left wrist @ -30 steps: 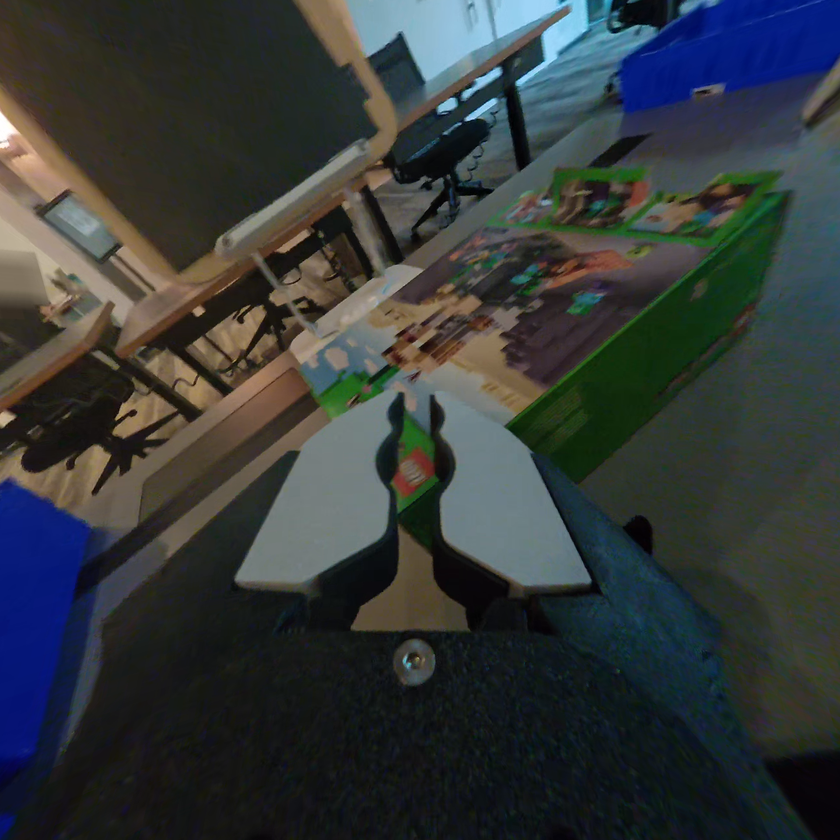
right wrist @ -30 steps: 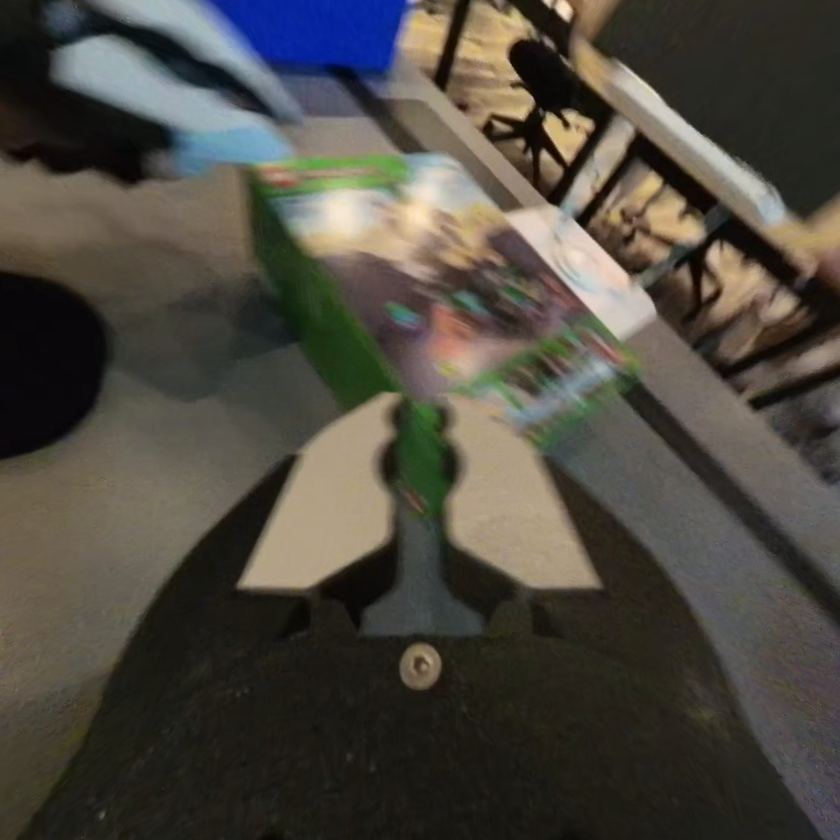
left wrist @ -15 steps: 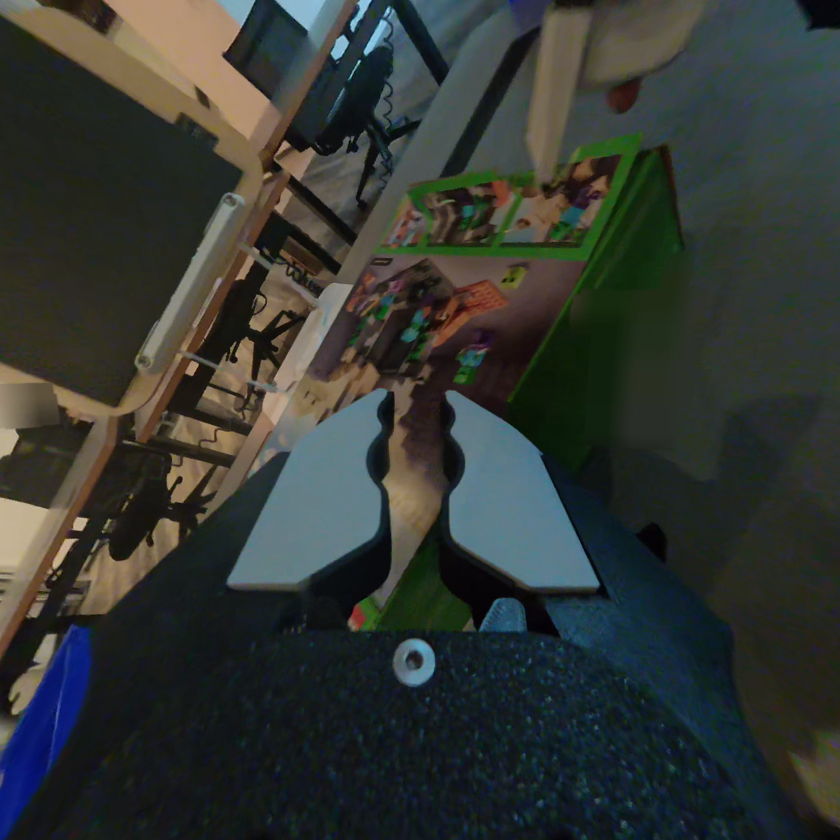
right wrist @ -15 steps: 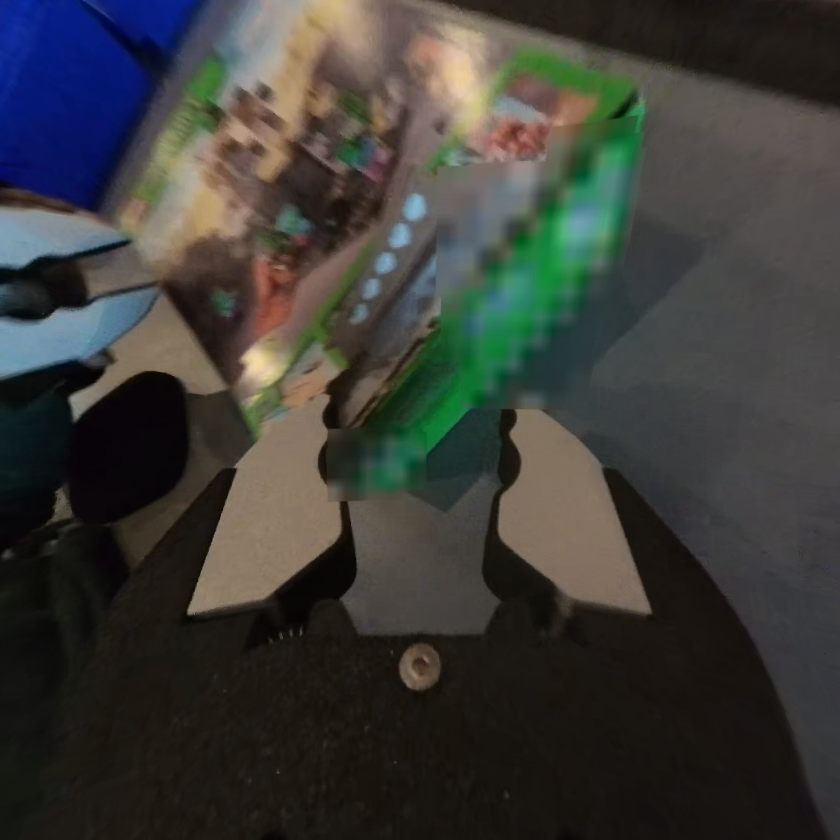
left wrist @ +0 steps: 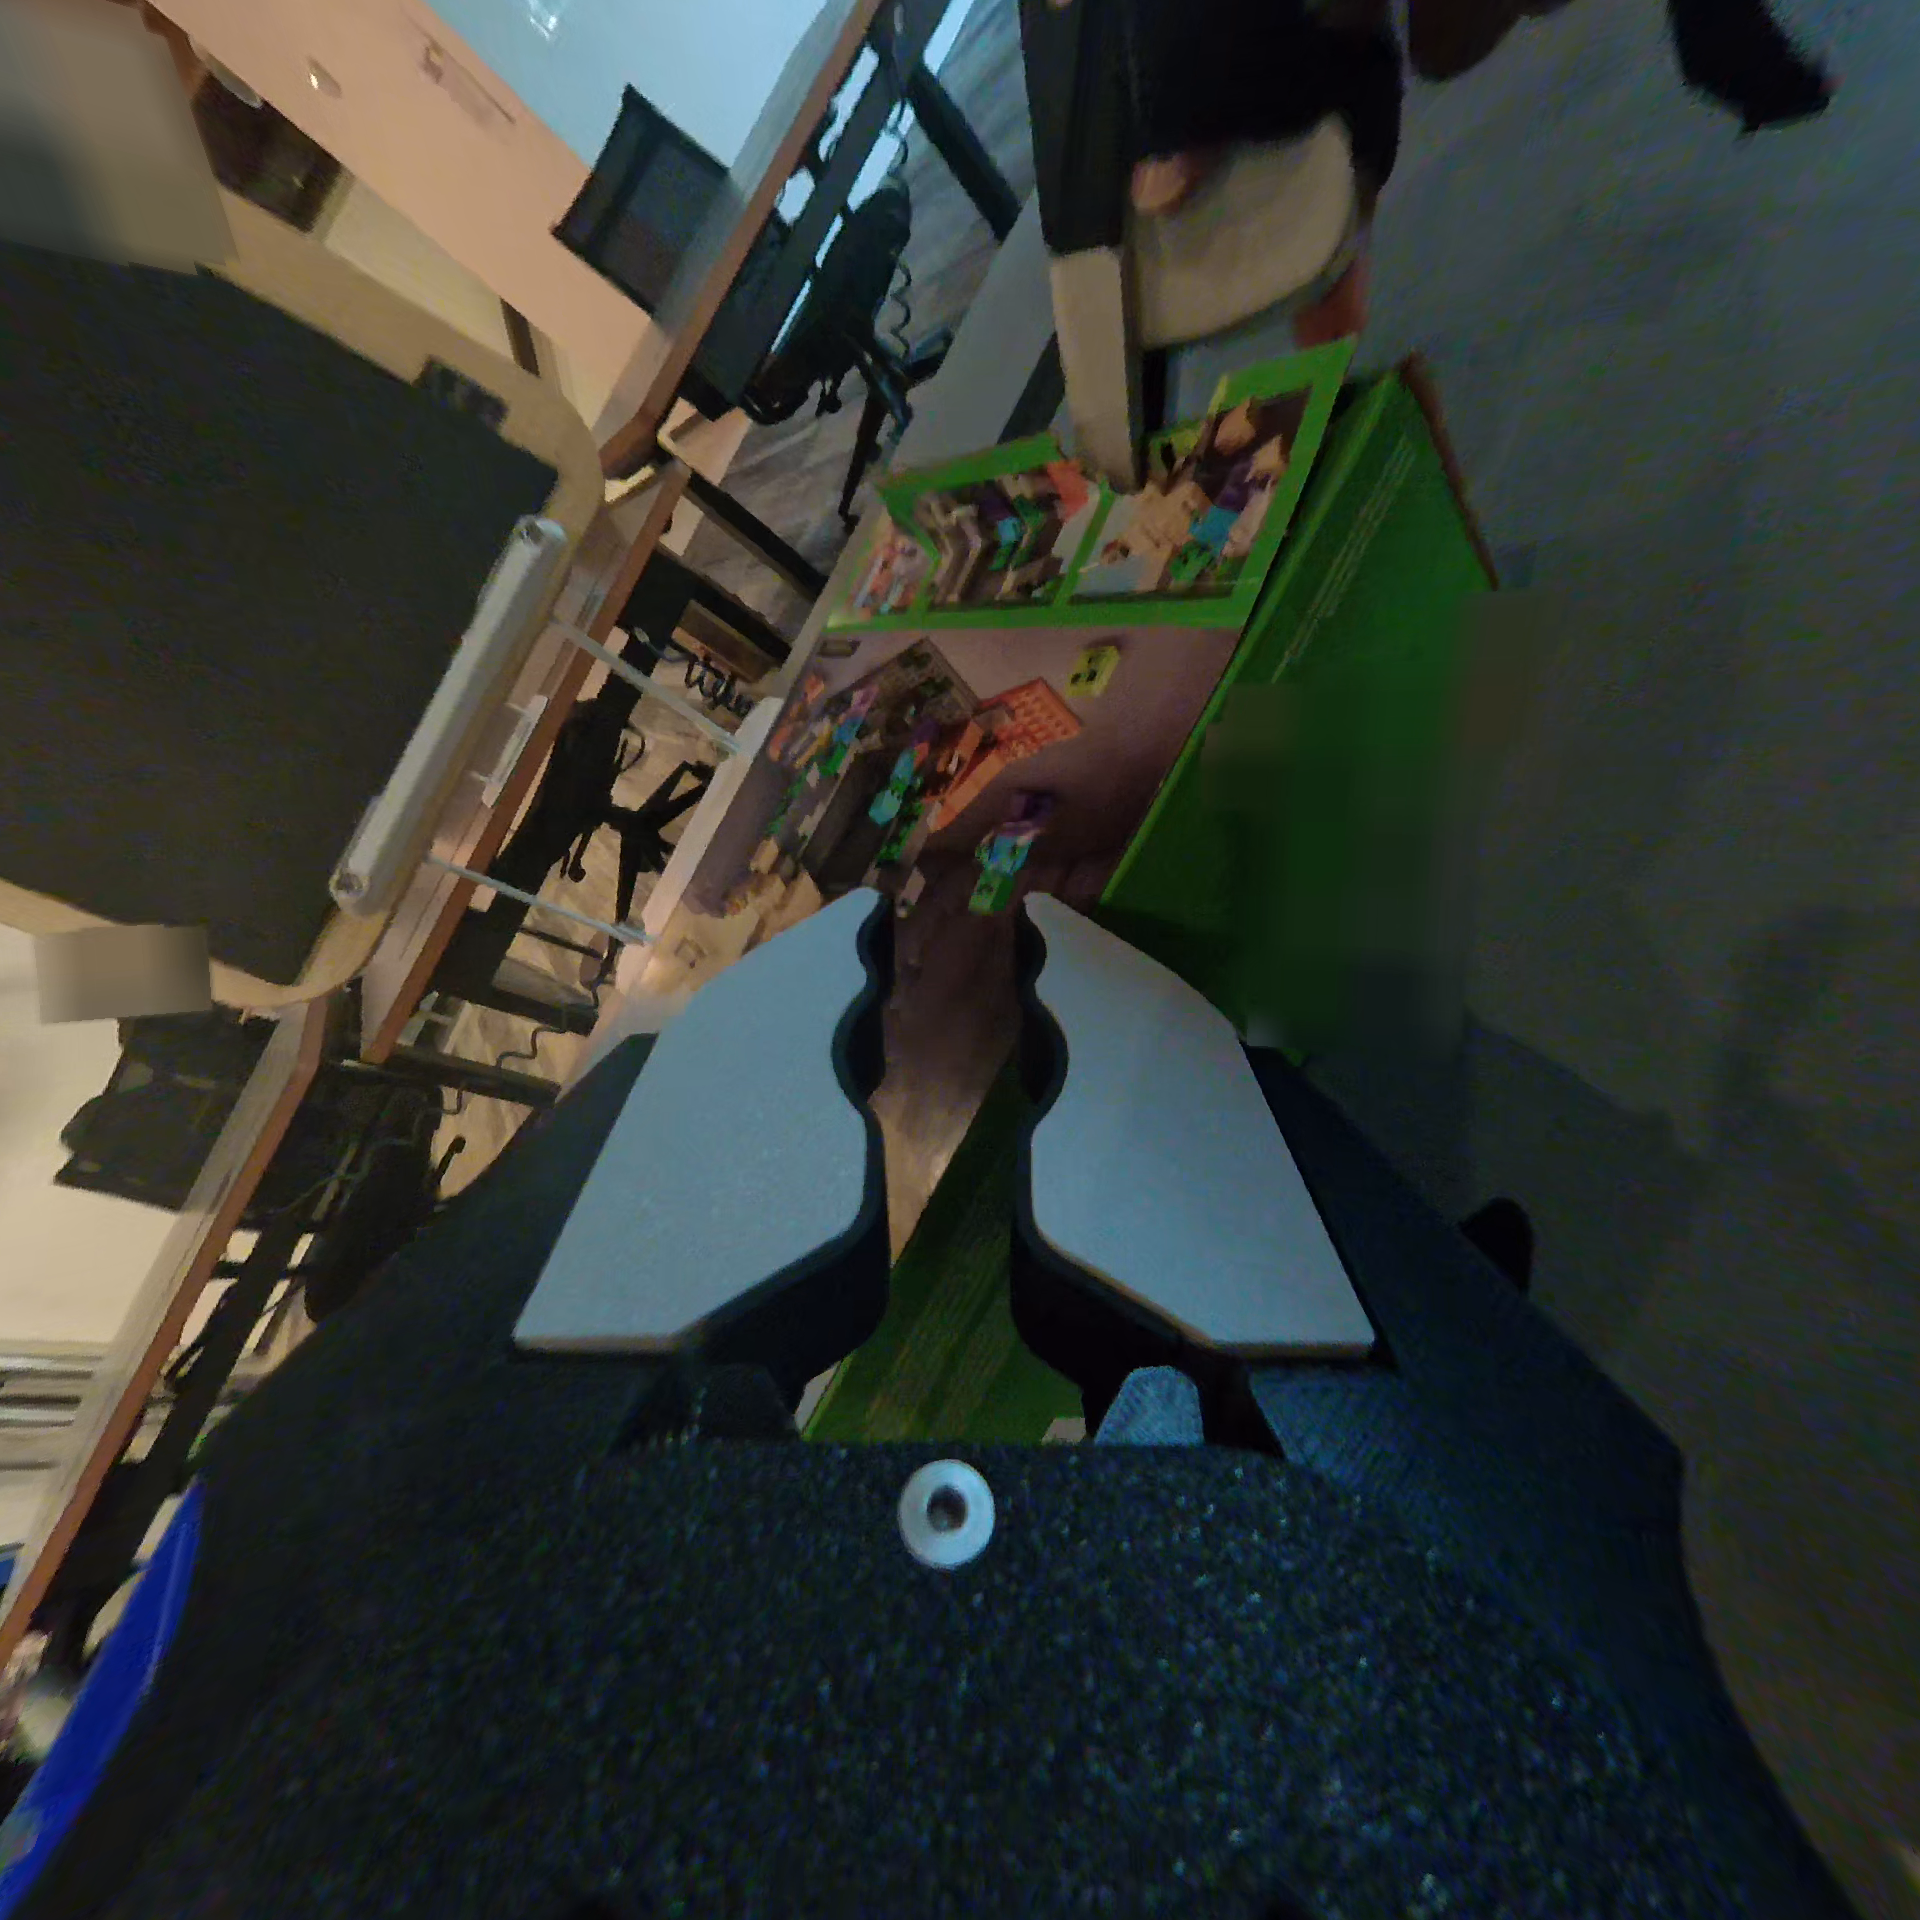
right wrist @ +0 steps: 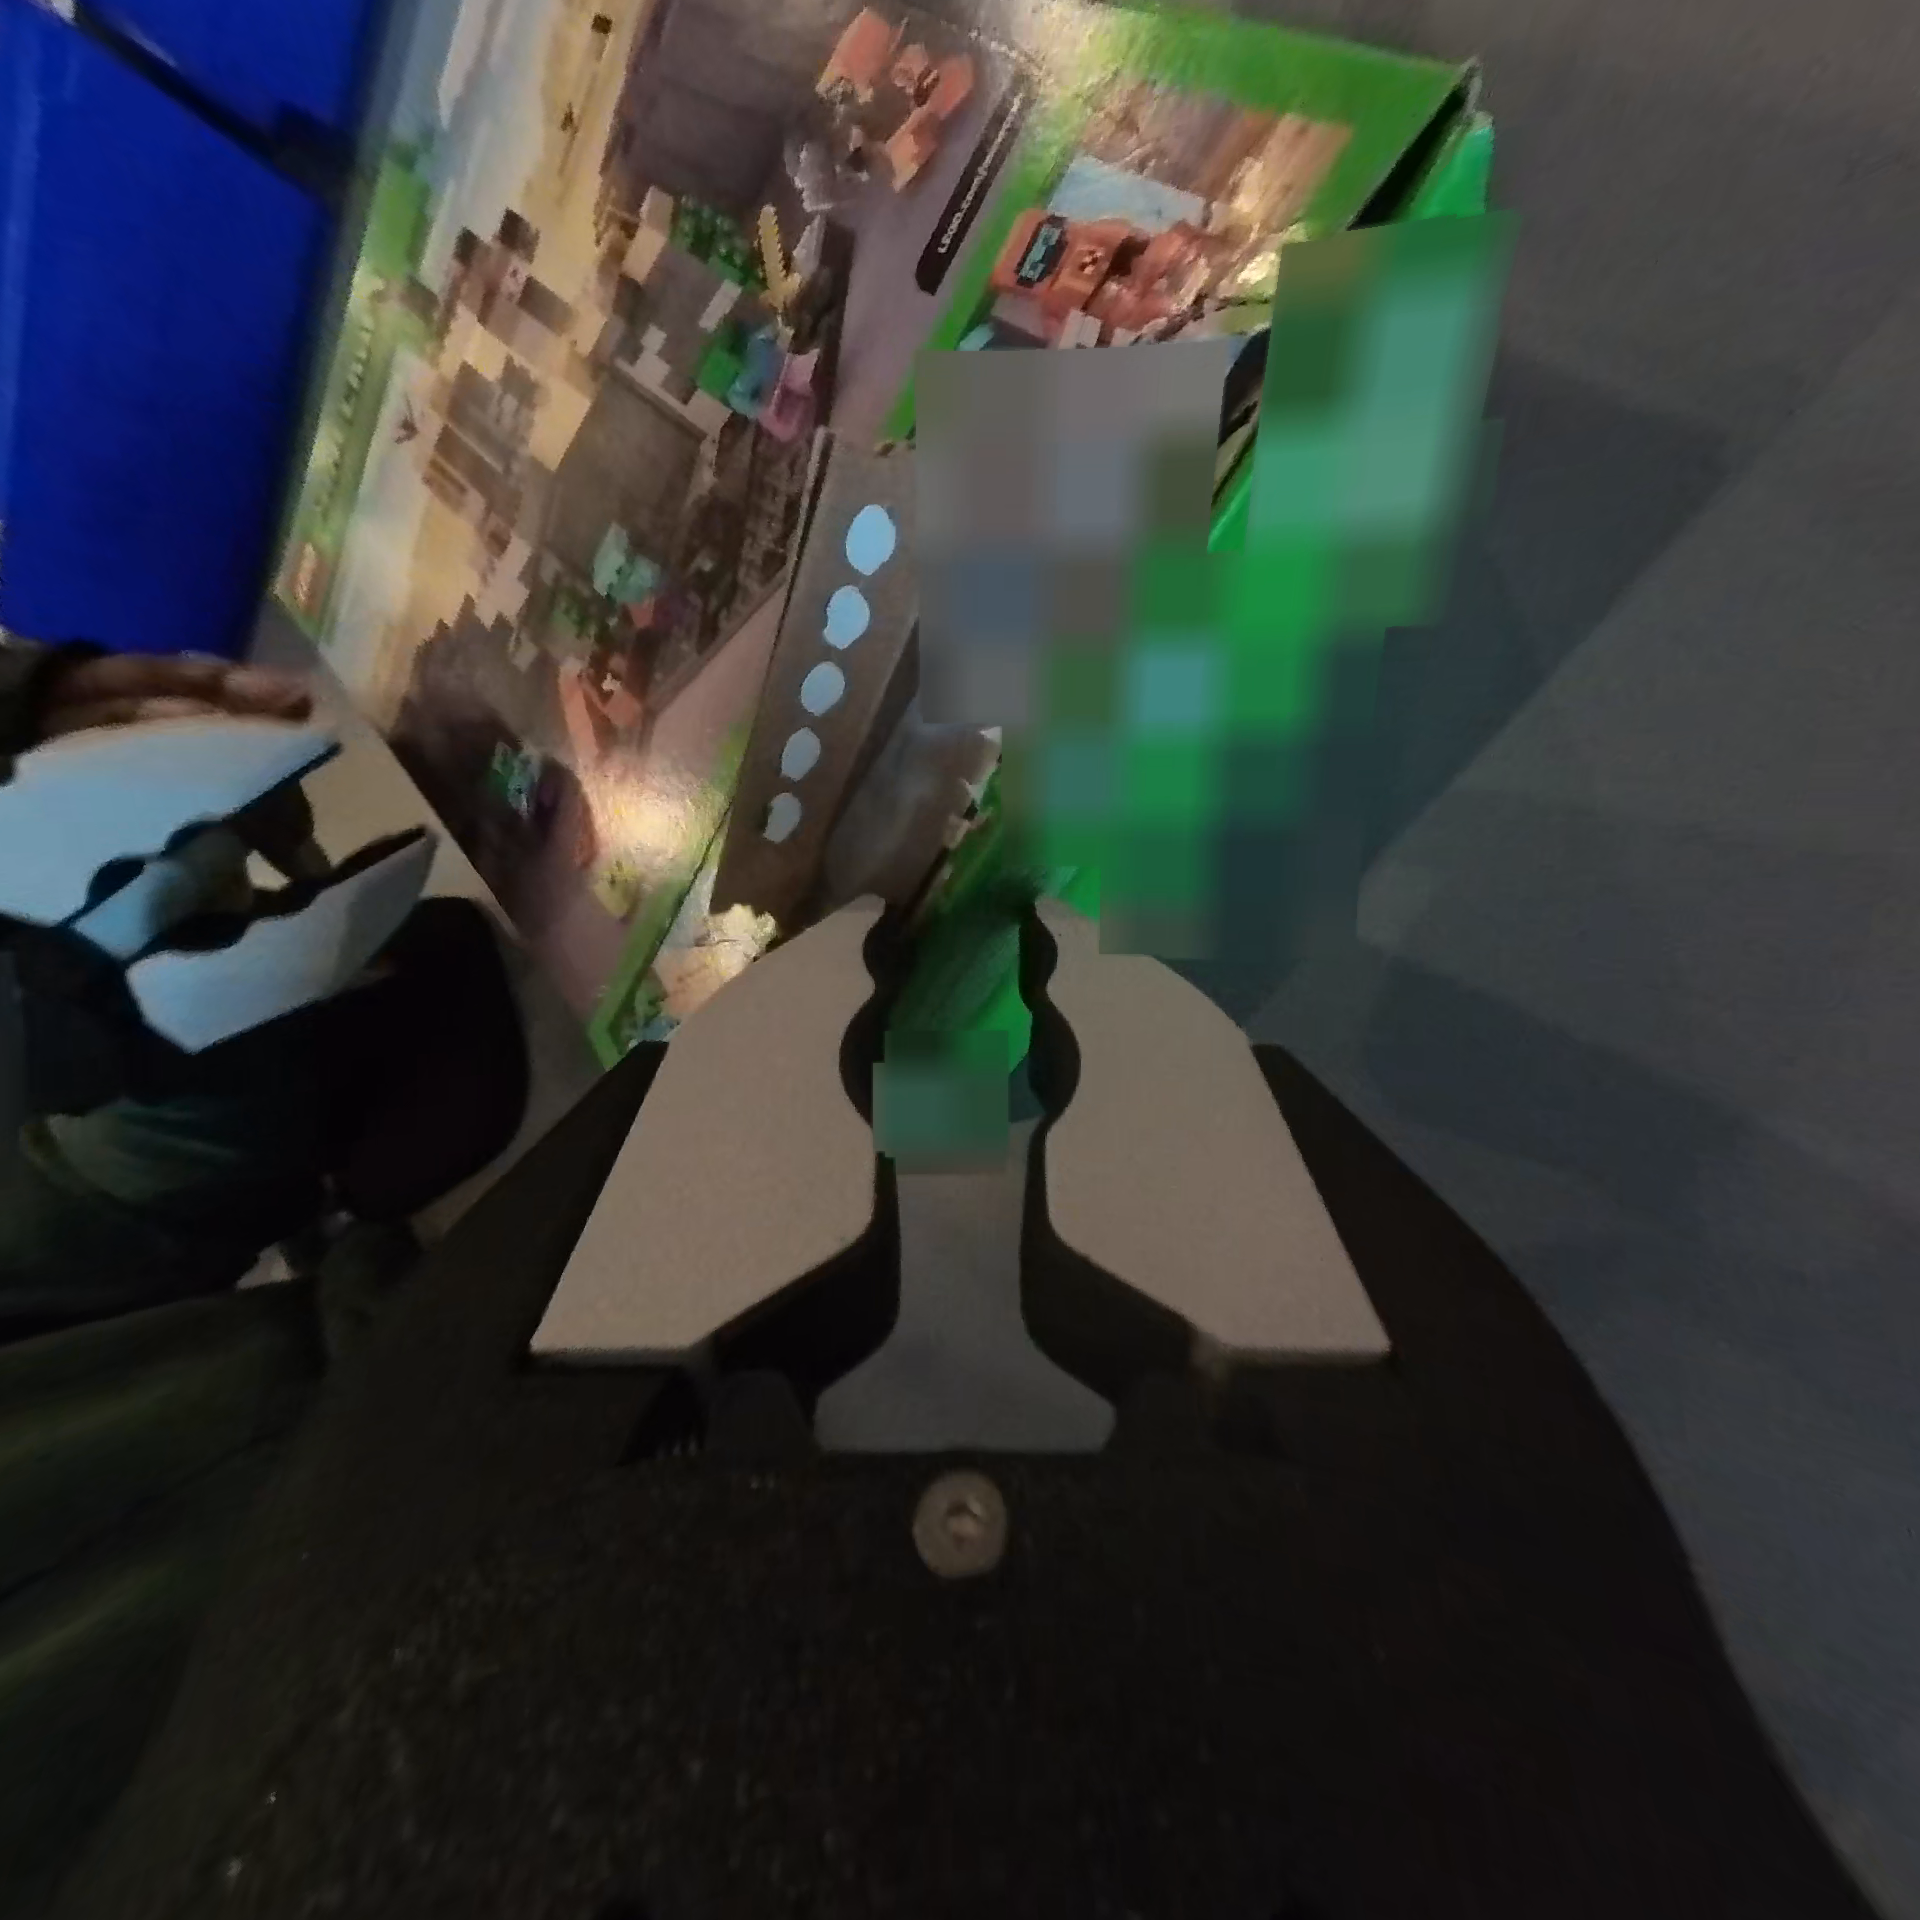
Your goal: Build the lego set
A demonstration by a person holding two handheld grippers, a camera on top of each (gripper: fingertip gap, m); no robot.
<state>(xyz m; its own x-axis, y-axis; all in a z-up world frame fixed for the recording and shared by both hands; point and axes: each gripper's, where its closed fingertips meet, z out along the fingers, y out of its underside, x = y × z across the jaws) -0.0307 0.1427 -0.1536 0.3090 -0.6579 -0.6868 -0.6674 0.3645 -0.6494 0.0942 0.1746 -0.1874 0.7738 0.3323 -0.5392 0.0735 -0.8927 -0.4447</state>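
A green lego box (left wrist: 1039,665) with a picture on its top face lies on the grey table (left wrist: 1683,623). My left gripper (left wrist: 956,914) hovers over the box's near long edge. Its jaws stand a little apart, and the box edge shows through the gap. My right gripper (right wrist: 958,920) is at the box's (right wrist: 623,468) other end. Its jaws are narrowed around the green end flap (right wrist: 977,966), which is partly hidden by a mosaic patch. The right gripper also shows in the left wrist view (left wrist: 1117,416), with one finger on the far end of the box. The left gripper shows in the right wrist view (right wrist: 239,831).
A blue bin (right wrist: 135,312) stands beyond the box in the right wrist view. Past the table edge are desks (left wrist: 727,260), office chairs (left wrist: 852,301) and a dark panel (left wrist: 208,582). Bare grey table (right wrist: 1610,831) lies beside the box. The left gripper's tips are roughly 15 cm from the right gripper's.
Both grippers moved in onto the box from either end and rolled. The left jaws opened slightly a second ago. The right jaws narrowed around the end flap.
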